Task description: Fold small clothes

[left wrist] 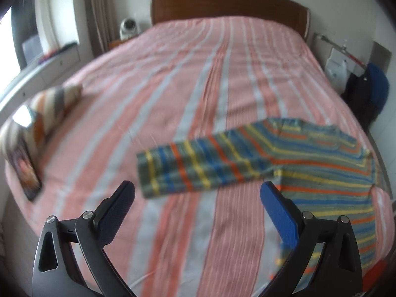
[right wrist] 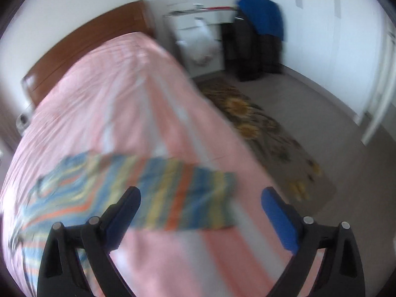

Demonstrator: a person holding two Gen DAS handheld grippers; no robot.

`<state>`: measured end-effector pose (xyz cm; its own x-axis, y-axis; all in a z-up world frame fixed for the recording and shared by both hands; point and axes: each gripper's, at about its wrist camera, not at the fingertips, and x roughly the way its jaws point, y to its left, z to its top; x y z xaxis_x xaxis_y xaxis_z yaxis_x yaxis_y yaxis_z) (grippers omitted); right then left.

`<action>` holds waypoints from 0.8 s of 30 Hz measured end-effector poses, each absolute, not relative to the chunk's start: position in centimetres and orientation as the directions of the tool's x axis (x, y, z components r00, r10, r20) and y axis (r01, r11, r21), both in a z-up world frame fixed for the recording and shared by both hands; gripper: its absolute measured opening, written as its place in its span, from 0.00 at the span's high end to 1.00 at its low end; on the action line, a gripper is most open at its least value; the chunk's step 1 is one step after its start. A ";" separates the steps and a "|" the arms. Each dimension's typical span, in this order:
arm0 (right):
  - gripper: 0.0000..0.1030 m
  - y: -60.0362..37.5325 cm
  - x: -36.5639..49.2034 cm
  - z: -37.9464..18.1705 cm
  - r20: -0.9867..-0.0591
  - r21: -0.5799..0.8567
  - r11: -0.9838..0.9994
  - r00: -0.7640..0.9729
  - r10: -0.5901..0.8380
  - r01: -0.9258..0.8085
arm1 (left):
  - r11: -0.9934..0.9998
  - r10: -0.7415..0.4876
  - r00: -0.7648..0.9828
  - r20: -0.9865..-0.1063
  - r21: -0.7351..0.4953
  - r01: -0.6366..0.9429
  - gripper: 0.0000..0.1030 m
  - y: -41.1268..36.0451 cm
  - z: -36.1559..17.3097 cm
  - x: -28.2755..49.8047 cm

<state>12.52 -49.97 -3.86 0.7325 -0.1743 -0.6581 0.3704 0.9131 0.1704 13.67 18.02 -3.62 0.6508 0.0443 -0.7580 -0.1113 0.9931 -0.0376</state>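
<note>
- Small knitted garment (left wrist: 284, 163) in grey-green with blue, yellow and orange stripes, spread flat on a bed cover (left wrist: 173, 86) of pink cloth with white stripes; one sleeve stretched out sideways across the cover
- Left gripper (left wrist: 196, 195), black-framed with blue pads: jaws wide apart, nothing between them, raised clear of the cloth; sleeve end just ahead of the fingertips, garment body beyond and under the right-hand finger
- Right gripper (right wrist: 200, 200), same build: jaws spread wide, nothing clamped; the other sleeve (right wrist: 183, 193) ahead of and between the fingertips, not touched by the pads as far as the blurred view allows
- Striped cushion (left wrist: 47, 109) and dark flat device (left wrist: 24, 170) at the far left edge of the bed, well apart from the garment
- Wooden headboard (left wrist: 222, 5) at the far end
</note>
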 end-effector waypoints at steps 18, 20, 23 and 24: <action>0.06 -30.7 2.5 -5.0 -0.612 0.113 0.989 0.778 0.143 -0.094 | 0.987 0.066 0.615 -0.786 -0.041 -0.158 0.00 16.8 -16.0 18.9; 0.06 -29.9 2.8 -4.9 -0.612 0.095 0.990 0.778 0.142 -0.106 | 0.987 0.070 0.616 -0.784 -0.037 -0.158 0.00 16.7 -16.0 18.7; 0.06 -29.3 3.7 -5.0 -0.615 0.071 0.992 0.778 0.129 -0.109 | 0.987 0.068 0.616 -0.785 -0.040 -0.159 0.00 16.7 -16.1 18.8; 0.06 -29.3 4.1 -5.0 -0.616 0.074 0.992 0.777 0.128 -0.106 | 0.987 0.069 0.616 -0.785 -0.038 -0.159 0.00 16.6 -16.1 18.8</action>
